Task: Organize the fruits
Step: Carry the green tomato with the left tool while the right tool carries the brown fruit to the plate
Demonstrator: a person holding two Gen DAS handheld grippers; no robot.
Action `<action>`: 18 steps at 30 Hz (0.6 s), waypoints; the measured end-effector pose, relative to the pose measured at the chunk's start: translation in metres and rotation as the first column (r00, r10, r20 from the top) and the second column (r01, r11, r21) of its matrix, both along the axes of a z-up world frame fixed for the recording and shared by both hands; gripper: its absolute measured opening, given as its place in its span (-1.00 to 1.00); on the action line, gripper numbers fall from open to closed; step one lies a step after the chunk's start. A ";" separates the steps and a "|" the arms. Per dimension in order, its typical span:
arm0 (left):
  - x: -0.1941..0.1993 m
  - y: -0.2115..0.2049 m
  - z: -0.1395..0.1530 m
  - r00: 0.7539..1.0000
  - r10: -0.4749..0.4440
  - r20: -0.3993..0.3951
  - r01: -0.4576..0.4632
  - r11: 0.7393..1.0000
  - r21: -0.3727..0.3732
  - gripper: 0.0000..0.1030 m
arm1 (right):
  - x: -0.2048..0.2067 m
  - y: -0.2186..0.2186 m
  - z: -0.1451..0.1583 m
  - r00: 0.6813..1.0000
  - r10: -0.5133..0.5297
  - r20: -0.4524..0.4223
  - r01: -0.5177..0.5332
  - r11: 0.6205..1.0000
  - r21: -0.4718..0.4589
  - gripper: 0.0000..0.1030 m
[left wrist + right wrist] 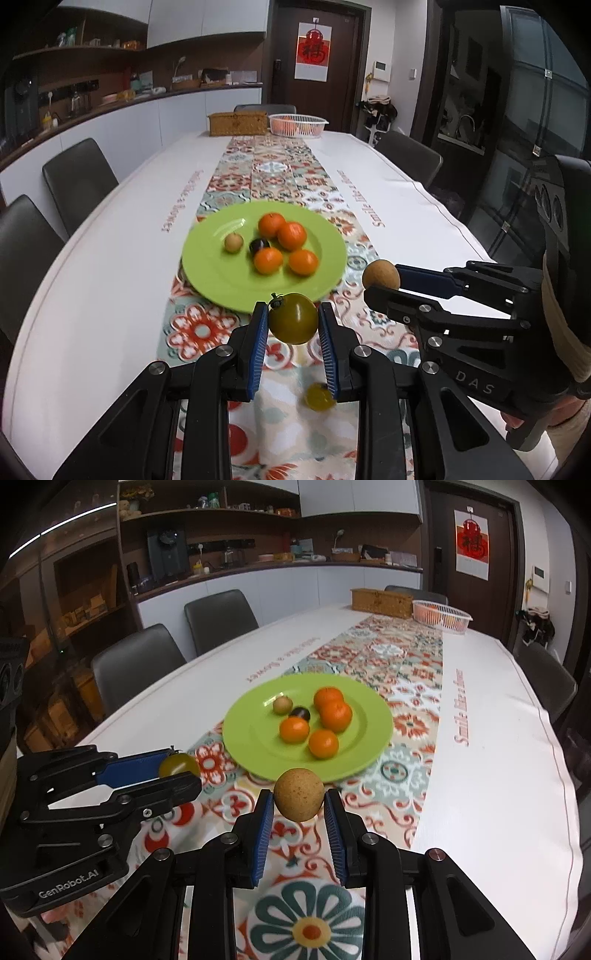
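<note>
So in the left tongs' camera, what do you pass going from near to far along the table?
Small yellow tomato on the cloth → green-yellow tomato in the left tongs → green plate of fruit → wicker box and white basket.

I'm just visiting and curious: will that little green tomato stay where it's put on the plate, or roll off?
The green tomato, pinched in the left hand-held gripper, looks round and smooth, so it will probably roll a little. The green plate dips inside its raised rim, which should likely stop it. Its glossy skin may be slippery.

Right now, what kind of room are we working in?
Probably a home dining room joined to a kitchen: a long dining table with chairs around it, and a counter with shelves and small appliances along the wall.
</note>
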State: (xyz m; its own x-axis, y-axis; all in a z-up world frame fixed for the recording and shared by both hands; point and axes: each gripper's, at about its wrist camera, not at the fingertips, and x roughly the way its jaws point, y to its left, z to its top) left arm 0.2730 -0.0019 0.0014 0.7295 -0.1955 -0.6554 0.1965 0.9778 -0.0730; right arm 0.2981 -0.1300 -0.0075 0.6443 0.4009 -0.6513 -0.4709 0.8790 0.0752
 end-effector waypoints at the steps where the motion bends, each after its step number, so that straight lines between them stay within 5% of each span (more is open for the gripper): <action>1: 0.002 0.001 0.001 1.000 0.000 0.002 0.000 1.000 0.000 -0.47 | 0.001 0.002 0.003 1.000 -0.001 0.004 0.001 1.000 0.000 -0.43; 18: 0.062 0.036 -0.012 0.999 -0.024 -0.025 0.025 1.000 0.004 -0.47 | 0.054 0.042 0.012 1.000 0.012 0.004 -0.011 0.997 -0.076 -0.43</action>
State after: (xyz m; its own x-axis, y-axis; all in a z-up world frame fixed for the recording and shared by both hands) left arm 0.3350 0.0340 -0.0108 0.7080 -0.2105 -0.6741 0.2185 0.9730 -0.0744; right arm 0.3526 -0.0881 0.0049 0.6428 0.3575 -0.6775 -0.4812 0.8766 0.0060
